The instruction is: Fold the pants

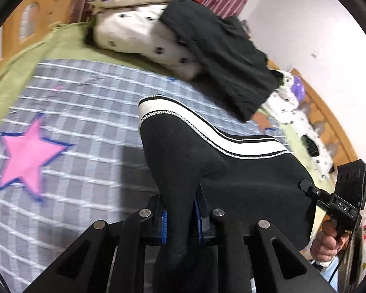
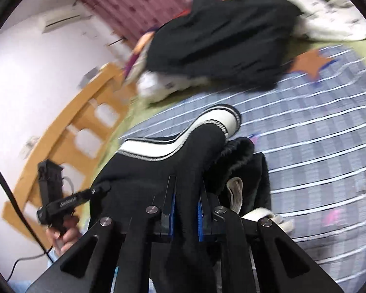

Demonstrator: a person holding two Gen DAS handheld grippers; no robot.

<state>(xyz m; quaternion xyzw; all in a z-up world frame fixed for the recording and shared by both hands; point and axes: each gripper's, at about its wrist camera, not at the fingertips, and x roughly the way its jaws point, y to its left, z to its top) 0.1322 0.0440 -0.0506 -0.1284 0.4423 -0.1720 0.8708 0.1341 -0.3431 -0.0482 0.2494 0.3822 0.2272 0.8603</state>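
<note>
Black pants with a white side stripe hang lifted above the checked bedspread. My left gripper is shut on a fold of the black fabric. My right gripper is shut on another part of the same pants, near the waistband with a white drawstring. Each gripper shows in the other's view: the right gripper at the right edge, the left gripper at the left. The cloth stretches between them.
A pile of black garments lies on a white spotted pillow at the far side of the bed. A pink star marks the bedspread. A wooden bed rail runs along the edge by the wall.
</note>
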